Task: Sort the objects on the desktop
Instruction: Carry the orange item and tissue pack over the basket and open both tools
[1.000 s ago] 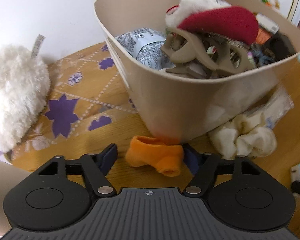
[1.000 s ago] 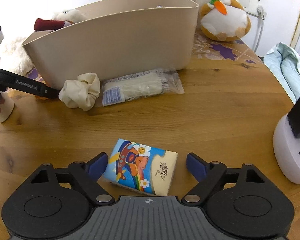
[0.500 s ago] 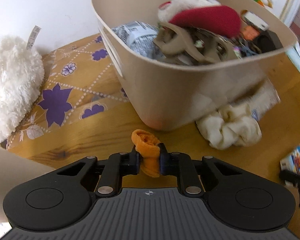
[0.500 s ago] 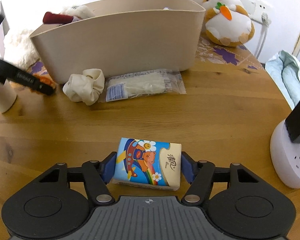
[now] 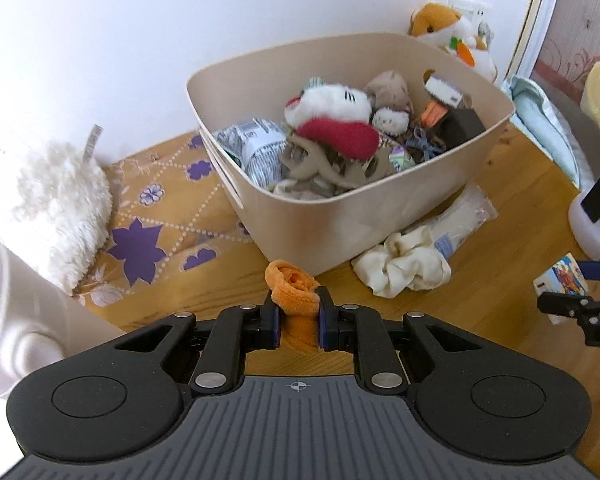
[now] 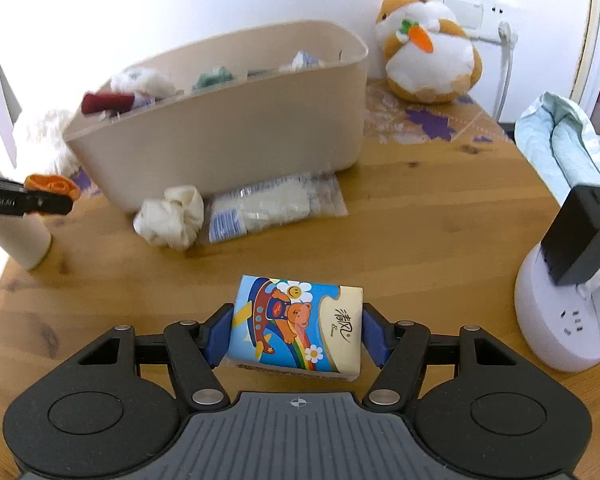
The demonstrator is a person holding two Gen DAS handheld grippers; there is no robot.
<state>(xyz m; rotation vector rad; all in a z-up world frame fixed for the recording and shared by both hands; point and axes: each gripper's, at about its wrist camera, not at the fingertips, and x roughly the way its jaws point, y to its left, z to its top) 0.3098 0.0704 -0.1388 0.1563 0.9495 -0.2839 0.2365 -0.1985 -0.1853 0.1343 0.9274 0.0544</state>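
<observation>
My left gripper [image 5: 296,316] is shut on a small orange cloth [image 5: 292,294], held above the wooden table just in front of the beige bin [image 5: 364,216]. The bin holds plush toys, a hair claw and several packets. My right gripper [image 6: 296,334] is shut on a cartoon-printed tissue pack [image 6: 296,326], lifted a little off the table [image 6: 420,248]. In the right wrist view the left gripper [image 6: 66,200] shows at the far left with the orange cloth [image 6: 50,184]. The tissue pack [image 5: 562,280] shows at the right edge of the left wrist view.
A cream scrunchie [image 5: 404,266] and a clear wrapped packet [image 6: 268,208] lie against the bin's front. A white fluffy toy [image 5: 48,208] sits left, a hamster plush [image 6: 428,52] at the back, a white power socket tower [image 6: 568,304] at right, a white cup [image 6: 24,236] left.
Both grippers closed: the left on the orange cloth, the right on the tissue pack. Both then rose from the table with their loads, so the bin's inside shows more.
</observation>
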